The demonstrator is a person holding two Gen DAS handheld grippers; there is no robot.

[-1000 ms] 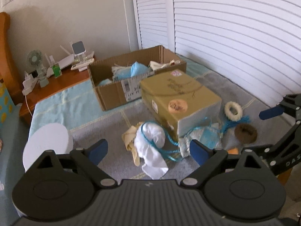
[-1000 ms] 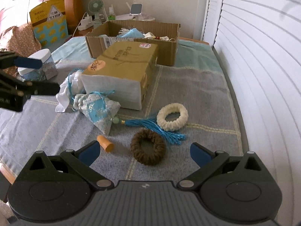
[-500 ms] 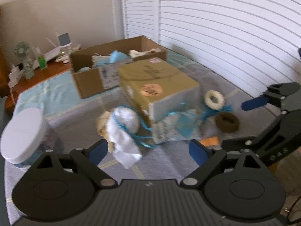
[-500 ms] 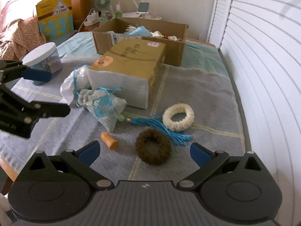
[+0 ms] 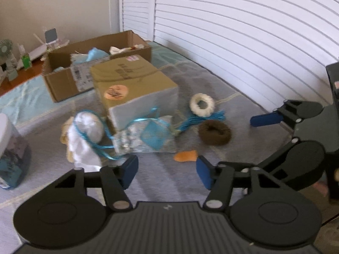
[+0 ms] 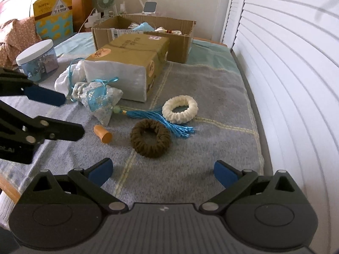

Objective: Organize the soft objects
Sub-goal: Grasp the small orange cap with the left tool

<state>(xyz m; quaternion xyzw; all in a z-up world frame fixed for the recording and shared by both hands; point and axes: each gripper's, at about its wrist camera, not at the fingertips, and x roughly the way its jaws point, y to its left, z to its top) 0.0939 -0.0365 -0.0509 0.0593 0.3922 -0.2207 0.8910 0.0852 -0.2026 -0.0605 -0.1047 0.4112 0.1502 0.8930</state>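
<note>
On the grey blanket (image 6: 201, 148) lie a brown scrunchie (image 6: 150, 138) (image 5: 214, 132), a white scrunchie (image 6: 180, 110) (image 5: 202, 104), a silver-blue pouch (image 6: 99, 99) (image 5: 146, 135) with a blue tassel (image 6: 167, 122), a white cloth bundle (image 5: 86, 131) wound with blue cord, and a small orange cap (image 6: 103, 133) (image 5: 186, 156). My left gripper (image 5: 166, 170) hovers just short of the pouch and the orange cap. Its jaws are closing and nothing is between them. My right gripper (image 6: 163, 170) stands open in front of the brown scrunchie, holding nothing.
A tan taped box (image 6: 131, 50) sits behind the pouch. Beyond it is an open cardboard box (image 6: 182, 42) with soft items inside. A white-lidded jar (image 6: 37, 60) stands at the left. White slatted doors (image 6: 286, 74) line the right side. A bedside shelf (image 6: 118, 10) holds a fan and gadgets.
My left gripper has moved forward and right, toward the pouch and the orange cap, and its jaws have narrowed. My right gripper has edged closer to the scrunchies.
</note>
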